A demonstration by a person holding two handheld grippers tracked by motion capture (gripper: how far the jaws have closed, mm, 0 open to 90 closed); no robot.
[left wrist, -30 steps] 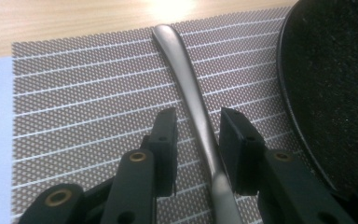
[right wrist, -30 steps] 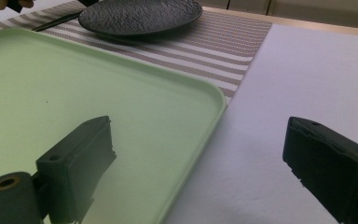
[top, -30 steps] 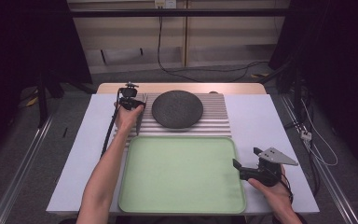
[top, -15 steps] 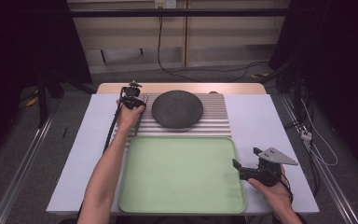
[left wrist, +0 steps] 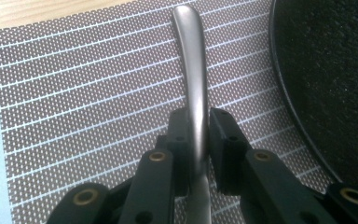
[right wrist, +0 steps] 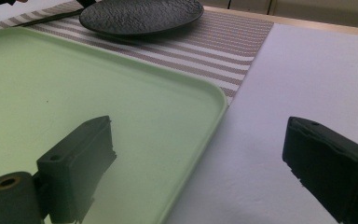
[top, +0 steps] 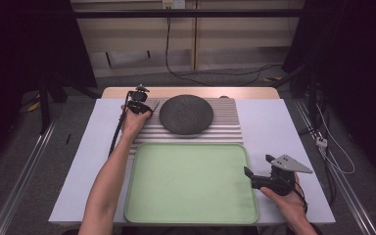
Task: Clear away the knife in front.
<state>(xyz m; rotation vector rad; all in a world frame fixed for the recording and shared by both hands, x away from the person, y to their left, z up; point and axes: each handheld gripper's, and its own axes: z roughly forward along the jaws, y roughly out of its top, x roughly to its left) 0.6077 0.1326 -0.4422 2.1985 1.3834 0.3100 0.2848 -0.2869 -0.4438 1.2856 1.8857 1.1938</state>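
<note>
As the left hand-held gripper (left wrist: 198,135) clamps a metal utensil handle (left wrist: 193,70) on the striped placemat (left wrist: 74,102), lifting it seems next, while the right hand-held gripper (right wrist: 198,163) idles open.

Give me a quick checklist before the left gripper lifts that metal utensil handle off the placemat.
1. Left gripper jaws have just been closing and now press both sides of the metal handle: ok.
2. Grip sits centred on the handle: ok.
3. Utensil's working end visible: cannot tell.
4. Black plate clear of the handle: ok, close beside it.
5. Green tray free to receive it: ok.
6. Right gripper open, away from the placemat: ok.
</note>
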